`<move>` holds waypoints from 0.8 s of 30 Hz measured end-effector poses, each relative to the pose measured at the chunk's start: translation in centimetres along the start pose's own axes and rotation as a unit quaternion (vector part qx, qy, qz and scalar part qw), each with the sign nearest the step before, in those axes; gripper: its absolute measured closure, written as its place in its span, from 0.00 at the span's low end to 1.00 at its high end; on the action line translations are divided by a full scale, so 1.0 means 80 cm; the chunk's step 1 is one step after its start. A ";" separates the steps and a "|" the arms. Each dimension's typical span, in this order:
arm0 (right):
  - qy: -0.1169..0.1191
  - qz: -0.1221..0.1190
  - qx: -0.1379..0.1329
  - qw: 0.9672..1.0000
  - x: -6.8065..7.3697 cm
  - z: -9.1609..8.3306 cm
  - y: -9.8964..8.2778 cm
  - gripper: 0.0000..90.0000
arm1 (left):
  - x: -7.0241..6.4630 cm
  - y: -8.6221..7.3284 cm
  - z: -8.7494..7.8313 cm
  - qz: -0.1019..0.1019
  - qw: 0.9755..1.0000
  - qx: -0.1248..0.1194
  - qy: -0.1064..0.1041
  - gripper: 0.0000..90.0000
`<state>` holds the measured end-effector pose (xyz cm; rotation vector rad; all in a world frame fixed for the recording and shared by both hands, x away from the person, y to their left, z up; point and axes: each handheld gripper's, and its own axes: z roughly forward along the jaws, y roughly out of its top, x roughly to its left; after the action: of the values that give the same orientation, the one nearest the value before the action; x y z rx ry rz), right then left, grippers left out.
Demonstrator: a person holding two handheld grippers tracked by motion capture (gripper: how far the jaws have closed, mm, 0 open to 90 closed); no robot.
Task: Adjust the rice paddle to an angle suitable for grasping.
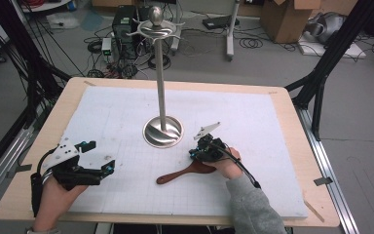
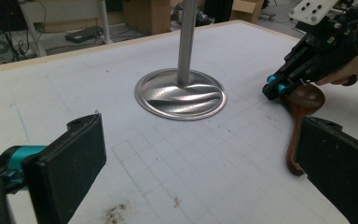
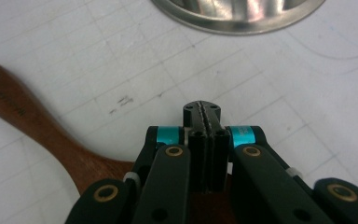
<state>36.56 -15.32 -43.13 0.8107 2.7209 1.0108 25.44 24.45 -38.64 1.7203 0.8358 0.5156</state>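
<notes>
Right gripper (image 1: 195,152): jaws pressed flat together, nothing between them, tips poised over the bowl end of the wooden spoon (image 1: 182,173), possibly touching it. Spoon lies flat on the white mat (image 1: 117,117), just in front of the steel stand (image 1: 162,130); looks light, rigid and smooth, best pinched across the narrow handle. Left gripper (image 1: 102,157): jaws wide, empty, well apart.

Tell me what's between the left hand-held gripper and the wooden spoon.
Nothing: in the high view, bare white mat separates the left hand-held gripper from the wooden spoon.
</notes>
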 end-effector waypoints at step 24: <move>0.018 0.004 0.002 1.000 0.019 -0.028 -0.036 0.99 | -0.008 0.022 0.057 0.010 0.999 0.002 -0.050 0.03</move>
<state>33.33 -17.63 -43.17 0.8126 2.7524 1.0324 28.76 20.78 -38.29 1.7437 0.7495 0.4370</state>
